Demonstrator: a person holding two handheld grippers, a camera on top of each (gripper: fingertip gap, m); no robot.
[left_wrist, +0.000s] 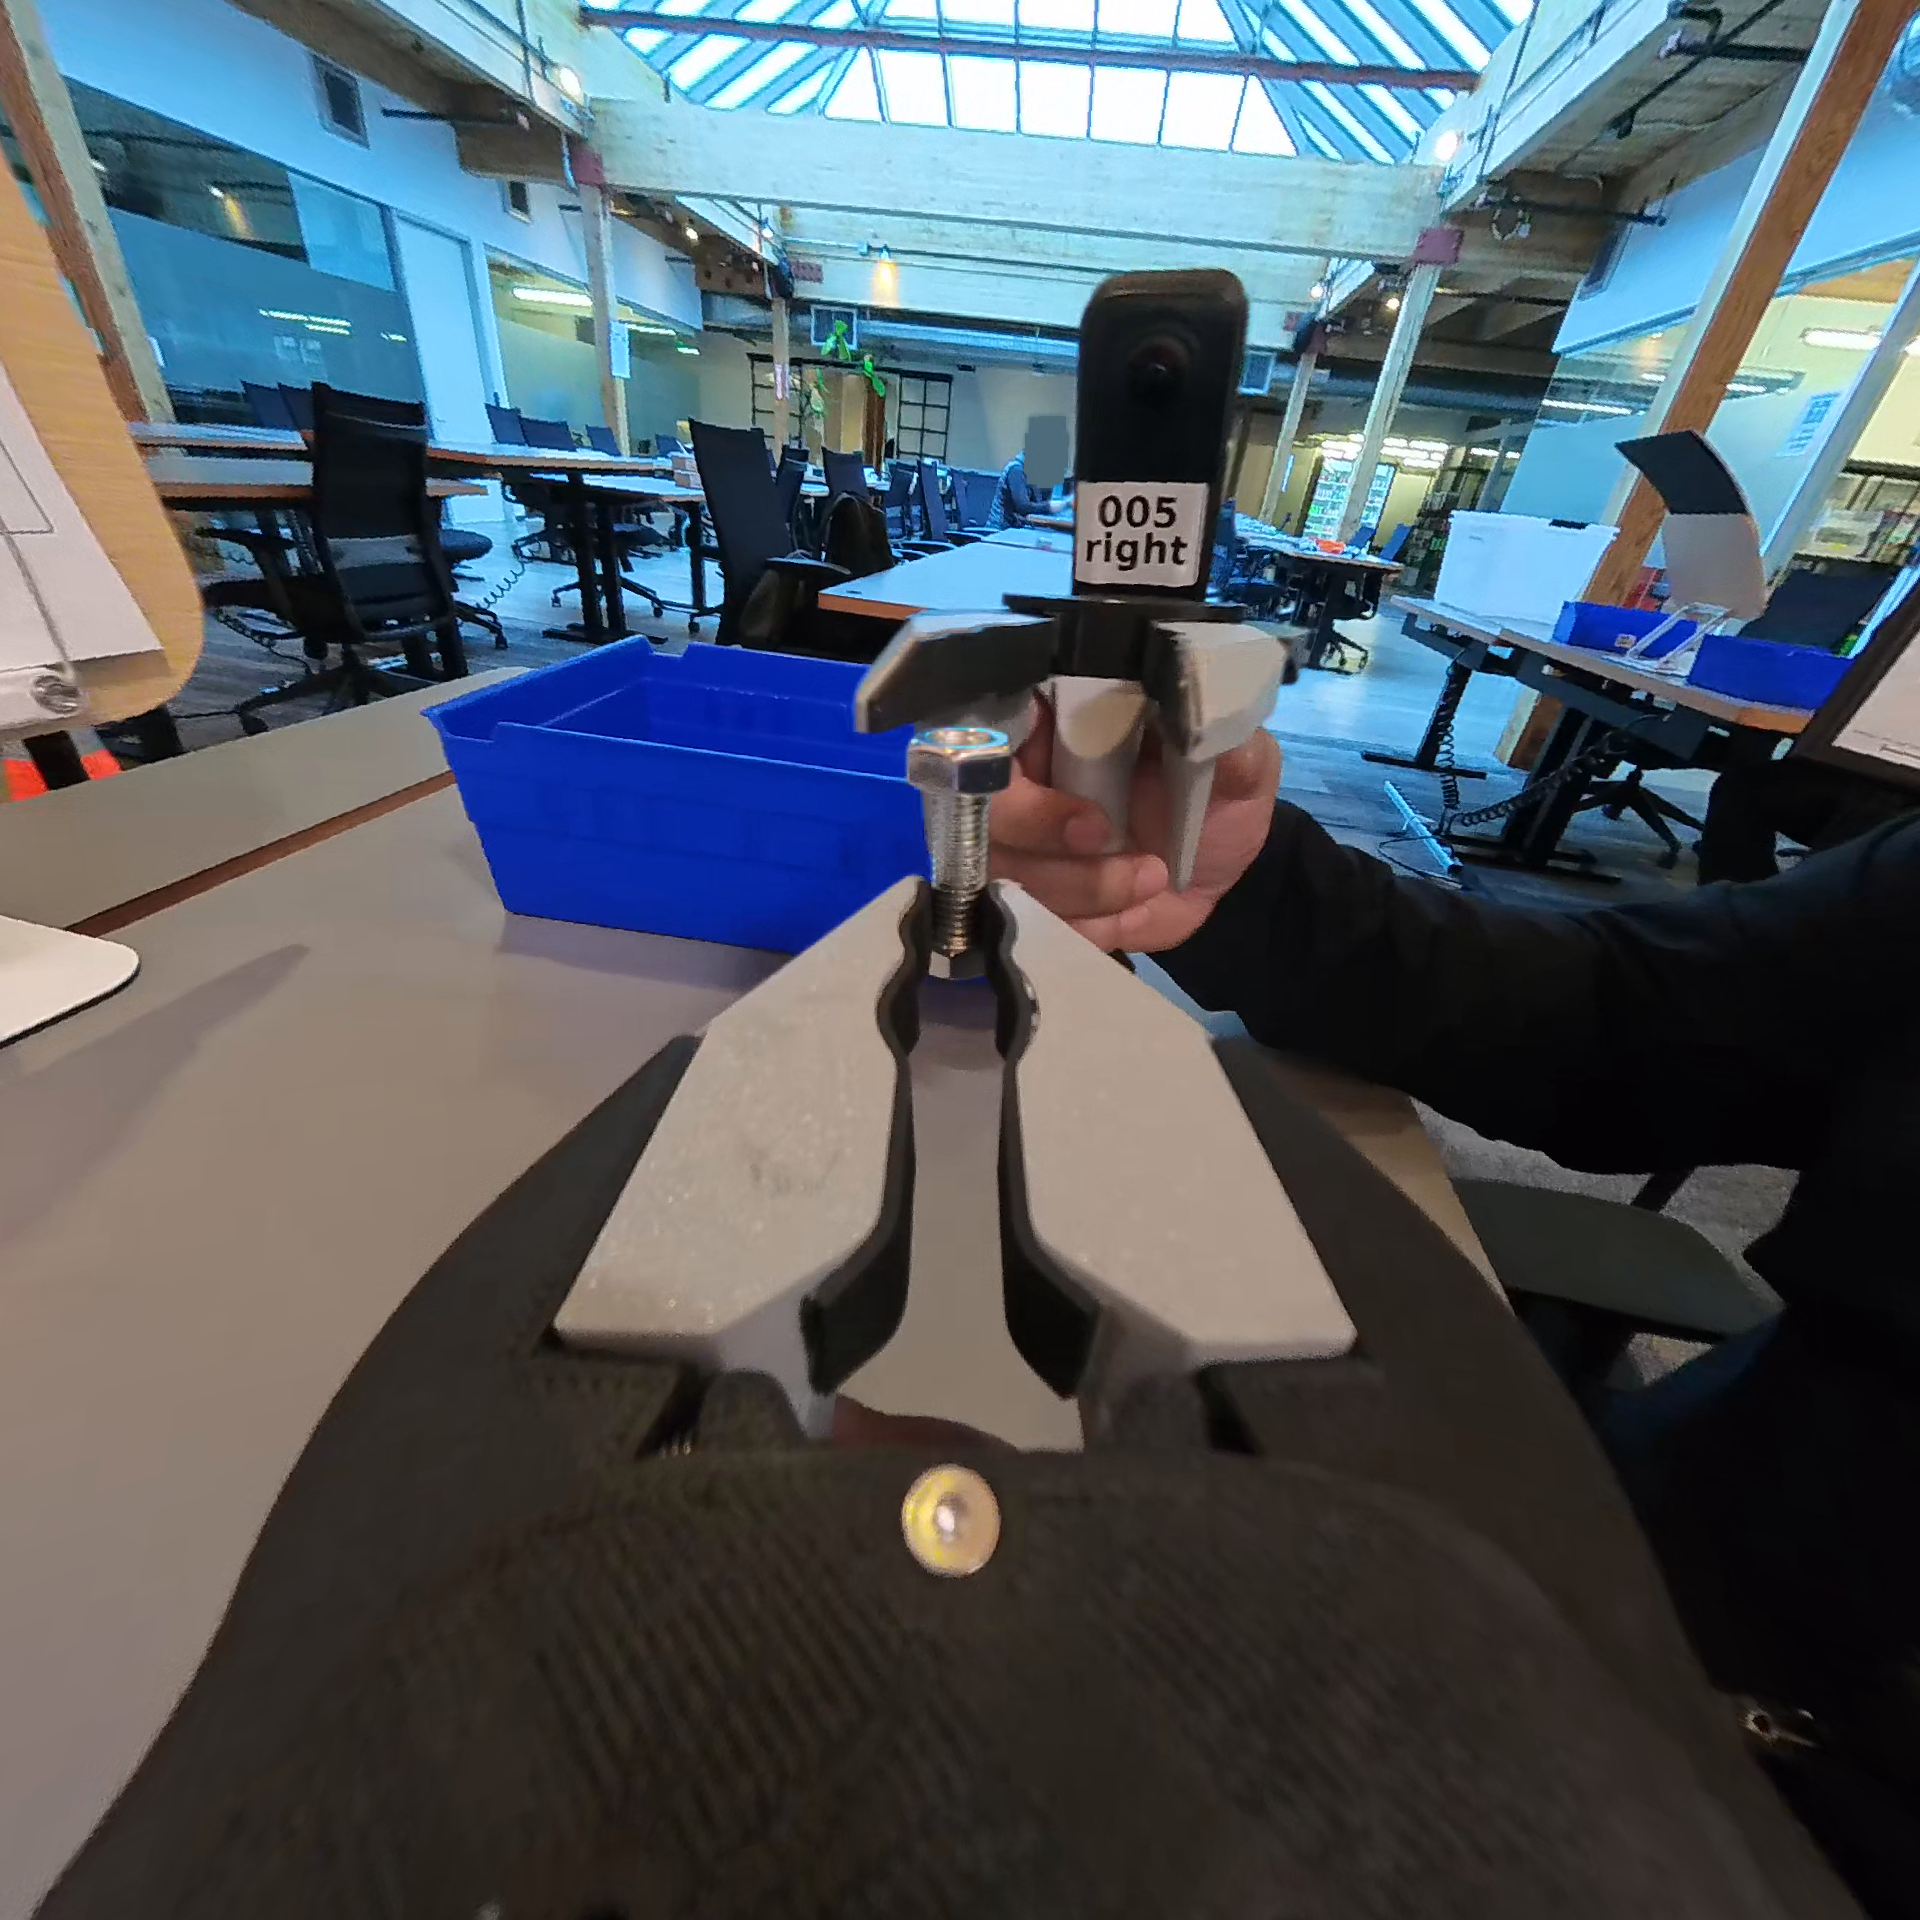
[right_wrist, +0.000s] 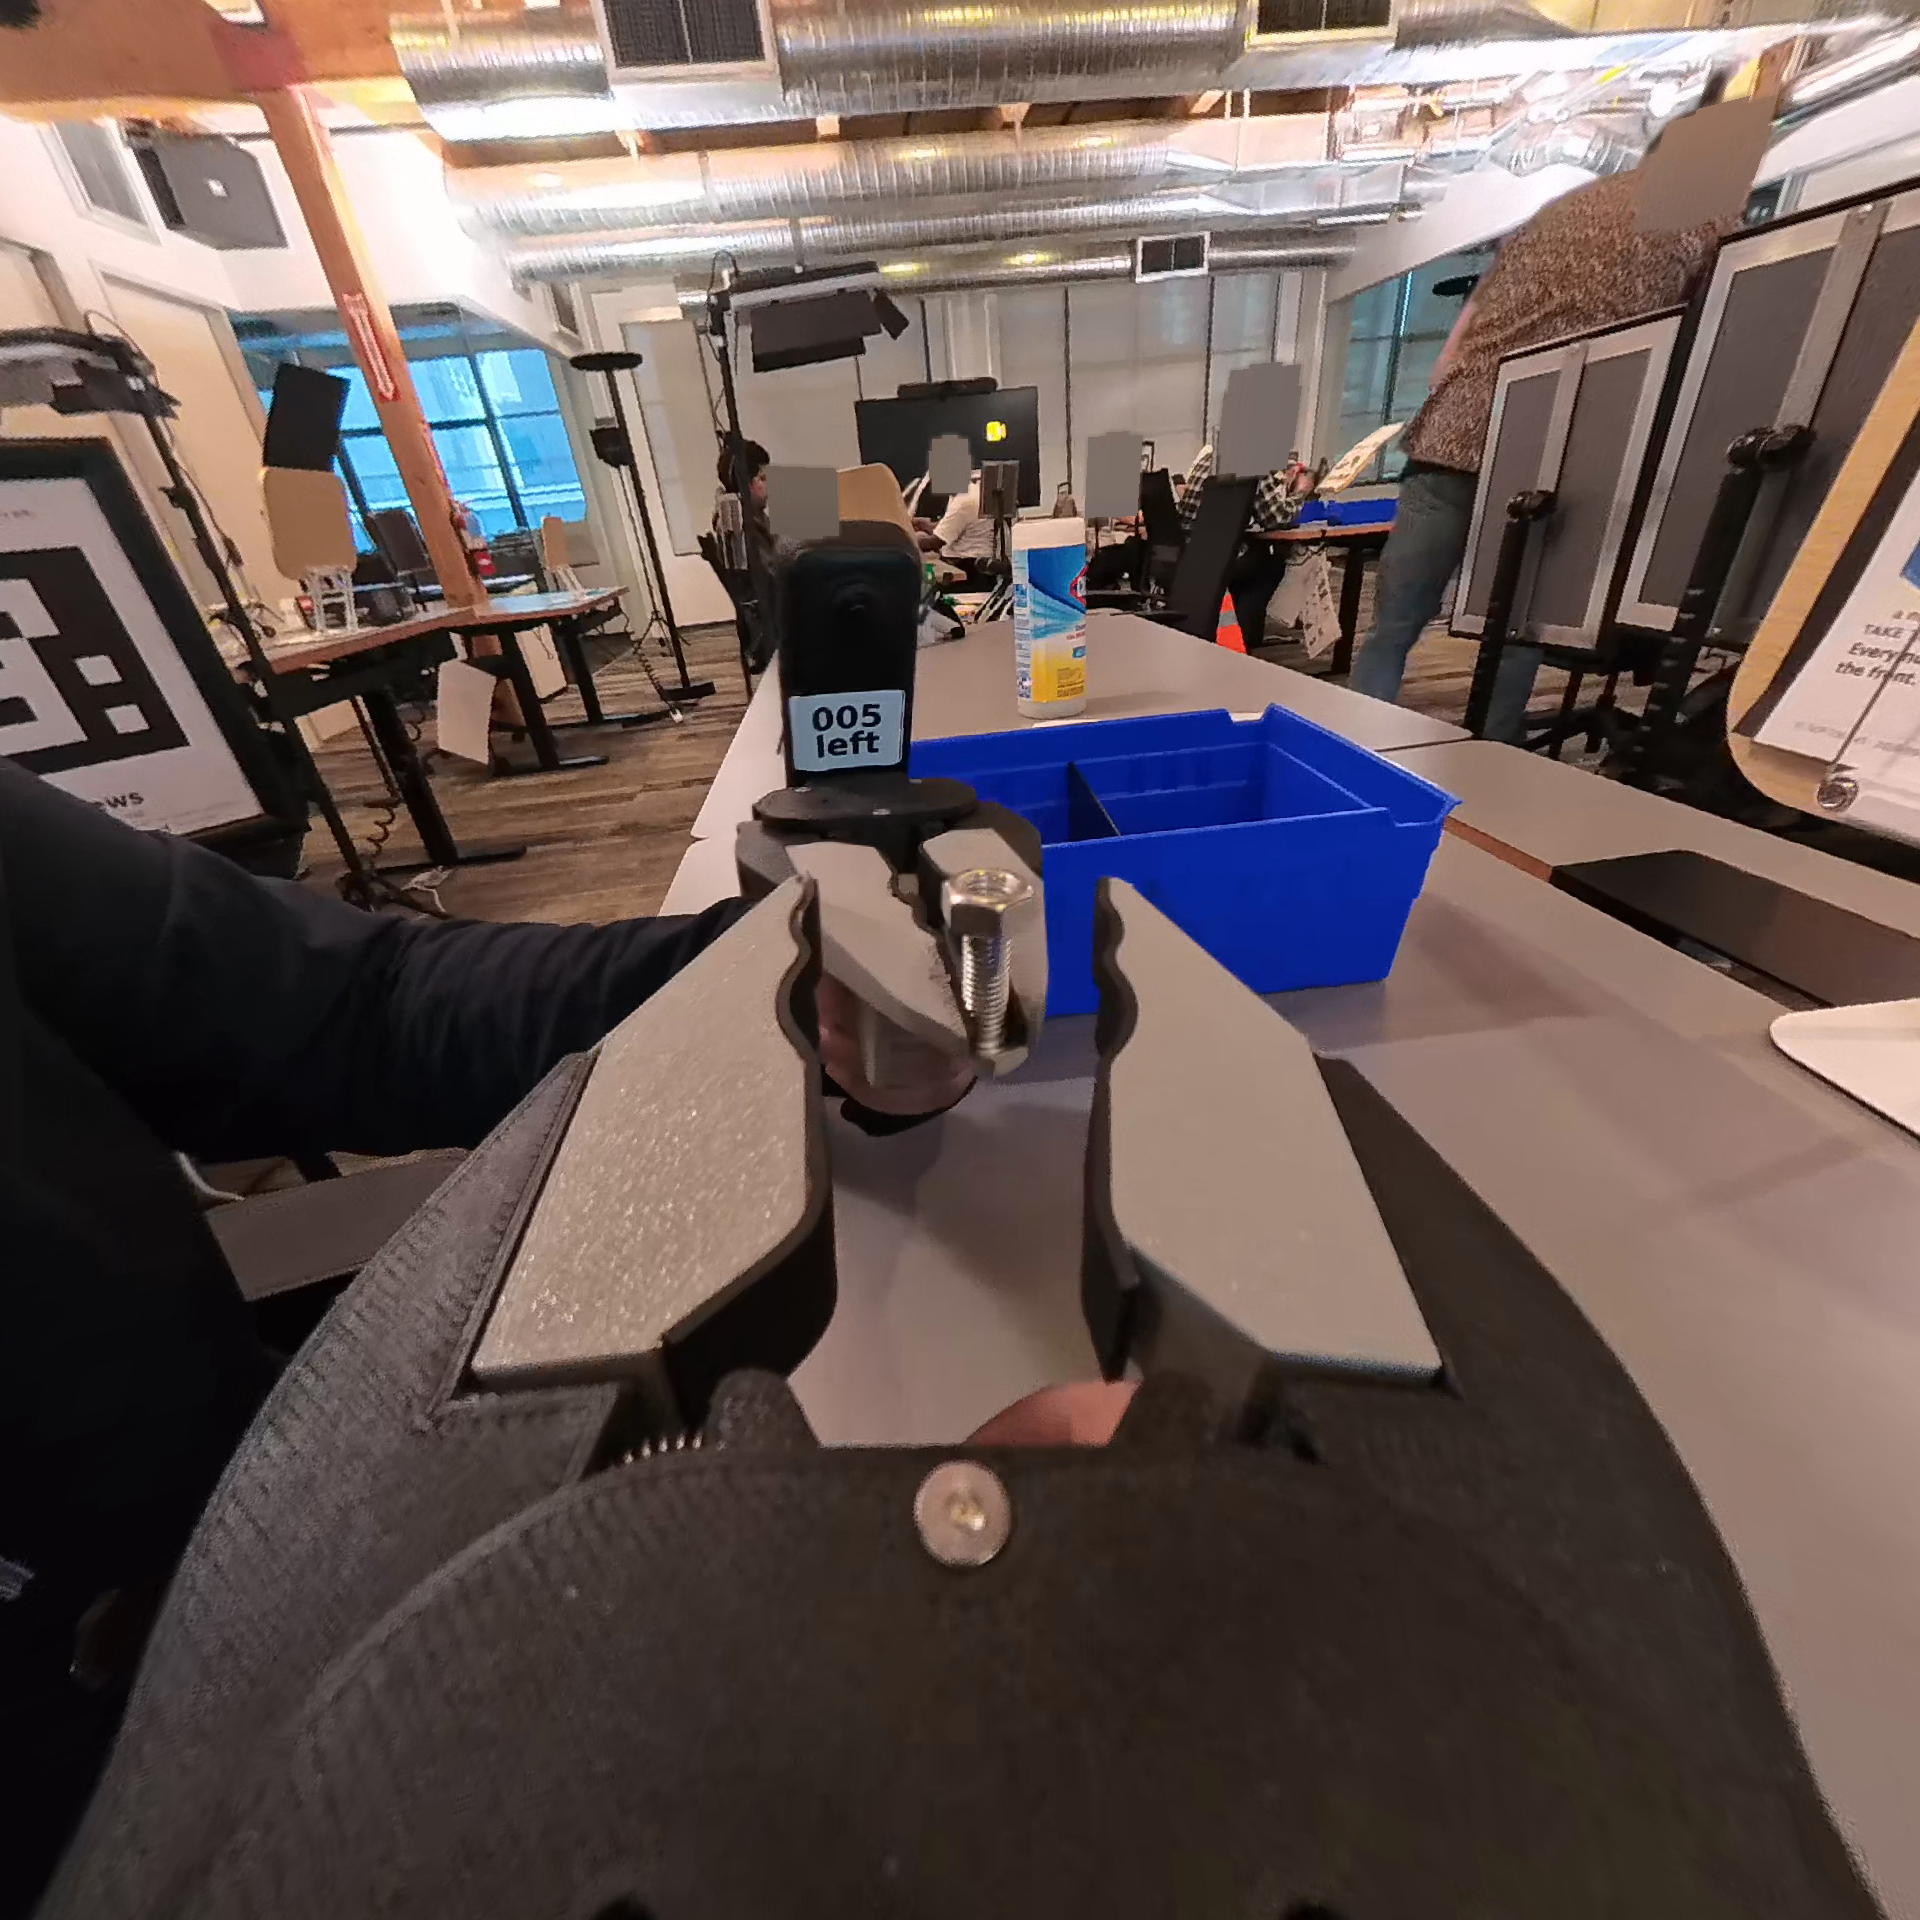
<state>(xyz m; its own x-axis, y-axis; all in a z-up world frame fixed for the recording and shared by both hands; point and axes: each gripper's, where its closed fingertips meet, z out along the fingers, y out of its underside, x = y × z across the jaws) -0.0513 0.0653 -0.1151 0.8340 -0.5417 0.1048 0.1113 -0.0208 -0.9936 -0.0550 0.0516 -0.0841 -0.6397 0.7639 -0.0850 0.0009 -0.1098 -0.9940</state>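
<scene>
Daylight fell through a glazed roof over a wide open office of timber beams, bare ducts, long desks and black chairs, with several people seated or standing far back. The grey tabletop (left_wrist: 312, 1039) filled the near ground, smooth and matte, with a seam line running across it toward the blue bin (right_wrist: 1226, 883). That bin stood on the tabletop beyond both tools, its inside split by dividers into compartments. Farther along the same surface stood a white canister (right_wrist: 1049, 623) with a blue and yellow label.

The left tool (left_wrist: 954, 914) was clamped on the lower threads of a silver hex bolt (left_wrist: 958, 800), which stood upright, head up, above the tabletop and in front of the bin. The right tool (right_wrist: 956, 935) had its fingers well apart, with the bolt (right_wrist: 987, 956) seen between their tips. Seen from the left wrist view, one grey finger of the right tool reached just over the bolt's head; whether it touched could not be told.
</scene>
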